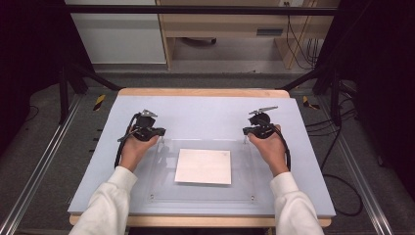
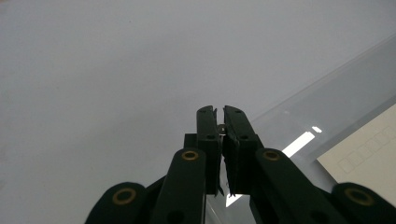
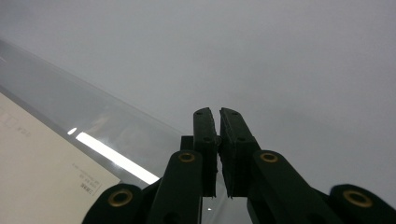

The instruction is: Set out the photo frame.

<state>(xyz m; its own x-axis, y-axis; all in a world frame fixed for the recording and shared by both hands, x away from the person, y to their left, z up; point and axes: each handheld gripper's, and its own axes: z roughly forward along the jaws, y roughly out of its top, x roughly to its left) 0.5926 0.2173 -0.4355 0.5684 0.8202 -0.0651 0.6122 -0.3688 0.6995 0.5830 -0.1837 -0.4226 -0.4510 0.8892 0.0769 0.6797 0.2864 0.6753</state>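
A grey table (image 1: pixel 205 115) sits in the middle. A clear plastic sheet (image 1: pixel 244 191) lies flat on the near half of the table. A white paper (image 1: pixel 203 166) lies on the middle of the clear sheet. A person in white sleeves (image 1: pixel 110 196) holds two black grippers. The left gripper (image 1: pixel 159 131) is at the far left corner of the clear sheet. The right gripper (image 1: pixel 246 130) is at its far right corner. Black cables (image 1: pixel 342 196) lie on the floor to the right.
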